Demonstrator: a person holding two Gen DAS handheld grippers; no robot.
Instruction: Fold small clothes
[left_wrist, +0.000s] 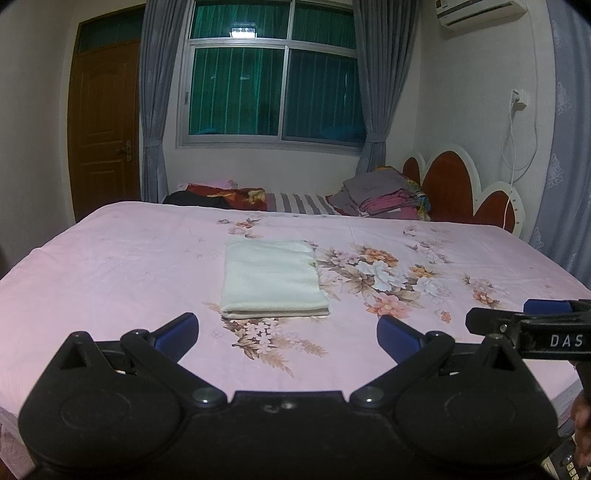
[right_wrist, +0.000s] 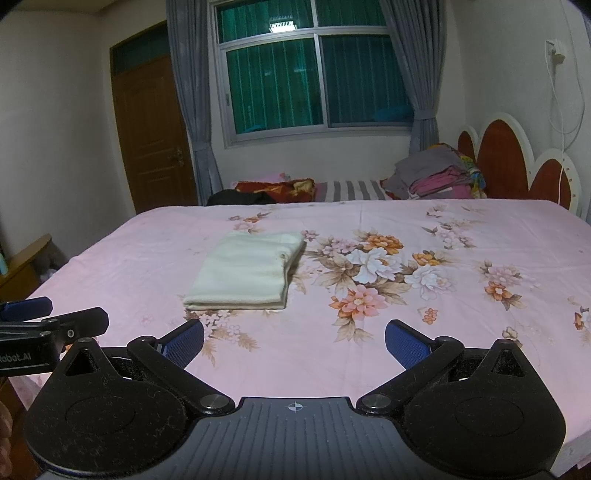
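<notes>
A cream-white cloth (left_wrist: 273, 278) lies folded into a neat rectangle on the pink floral bedsheet (left_wrist: 129, 258). It also shows in the right wrist view (right_wrist: 247, 271). My left gripper (left_wrist: 288, 334) is open and empty, held above the near edge of the bed, just short of the cloth. My right gripper (right_wrist: 295, 341) is open and empty, to the right of the left one and nearer than the cloth. Each gripper shows at the edge of the other's view, the right one (left_wrist: 532, 326) and the left one (right_wrist: 44, 325).
A pile of folded clothes (left_wrist: 384, 199) and dark bedding (left_wrist: 221, 197) lie at the far side of the bed. A red and white headboard (left_wrist: 454, 184) stands at the right. A wooden door (left_wrist: 103, 125) and a curtained window (left_wrist: 273, 74) are behind.
</notes>
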